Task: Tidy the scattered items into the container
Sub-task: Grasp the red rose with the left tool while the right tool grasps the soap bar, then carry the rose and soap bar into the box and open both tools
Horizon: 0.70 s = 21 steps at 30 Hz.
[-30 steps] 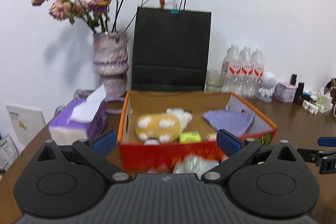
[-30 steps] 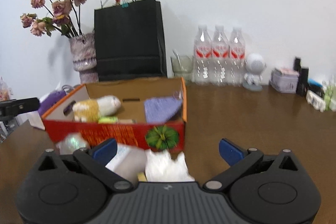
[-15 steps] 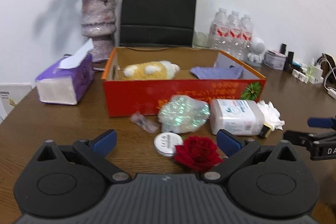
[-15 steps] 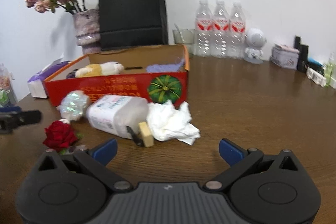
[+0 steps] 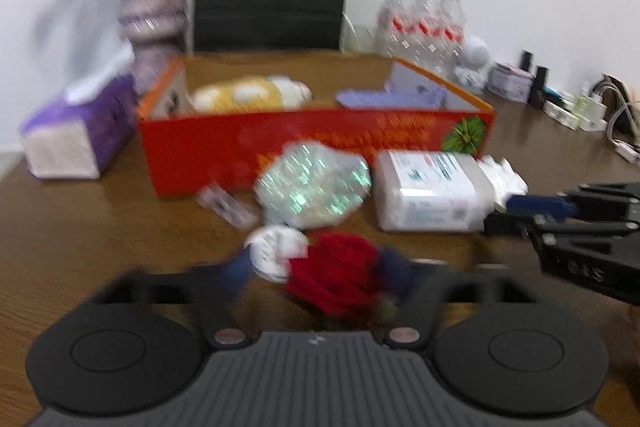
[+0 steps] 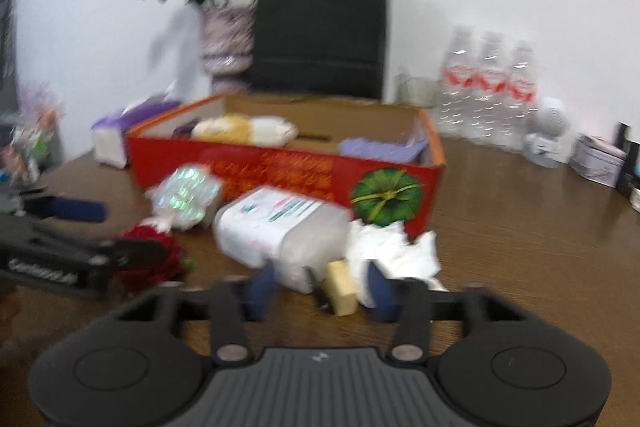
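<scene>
Rose, red, lies on the table between the closing jaws of the left gripper; blur hides whether the pads touch it, and which way its stem runs cannot be told. Just beyond it sits a round white tin, then a shiny iridescent packet. The right gripper is also closing, around a small yellow block with a dark clip beside it; contact cannot be told. Ahead of it, a white plastic jar lies on its side, its long axis pointing from this gripper toward the red box; its label is unreadable. Crumpled white tissue lies right of the jar. Only the right view shows the block.
</scene>
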Each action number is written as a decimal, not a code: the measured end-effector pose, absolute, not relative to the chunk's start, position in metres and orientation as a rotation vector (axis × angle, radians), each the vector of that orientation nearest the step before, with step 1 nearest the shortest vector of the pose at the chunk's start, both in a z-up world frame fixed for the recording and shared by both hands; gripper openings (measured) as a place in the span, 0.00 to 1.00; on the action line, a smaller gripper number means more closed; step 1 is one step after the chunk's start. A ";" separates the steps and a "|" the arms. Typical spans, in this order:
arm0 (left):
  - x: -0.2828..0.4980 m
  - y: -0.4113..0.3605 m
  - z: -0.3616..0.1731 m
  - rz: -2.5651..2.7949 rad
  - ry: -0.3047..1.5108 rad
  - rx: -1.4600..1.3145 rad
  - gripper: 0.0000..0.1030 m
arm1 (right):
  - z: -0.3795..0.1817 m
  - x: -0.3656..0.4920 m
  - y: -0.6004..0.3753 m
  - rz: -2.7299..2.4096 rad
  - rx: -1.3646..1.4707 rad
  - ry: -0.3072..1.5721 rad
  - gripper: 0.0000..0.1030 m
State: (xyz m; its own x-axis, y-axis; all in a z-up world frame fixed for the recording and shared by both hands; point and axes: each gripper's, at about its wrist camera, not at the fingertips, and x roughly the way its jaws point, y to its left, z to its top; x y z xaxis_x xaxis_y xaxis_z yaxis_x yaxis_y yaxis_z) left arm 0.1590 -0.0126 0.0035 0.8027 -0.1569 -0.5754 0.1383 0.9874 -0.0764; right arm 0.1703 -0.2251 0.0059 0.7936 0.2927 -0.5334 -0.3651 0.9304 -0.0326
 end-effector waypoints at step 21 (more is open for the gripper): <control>0.140 -0.006 0.029 -0.177 0.524 -0.073 0.32 | 0.033 0.156 -0.253 0.338 0.003 0.434 0.01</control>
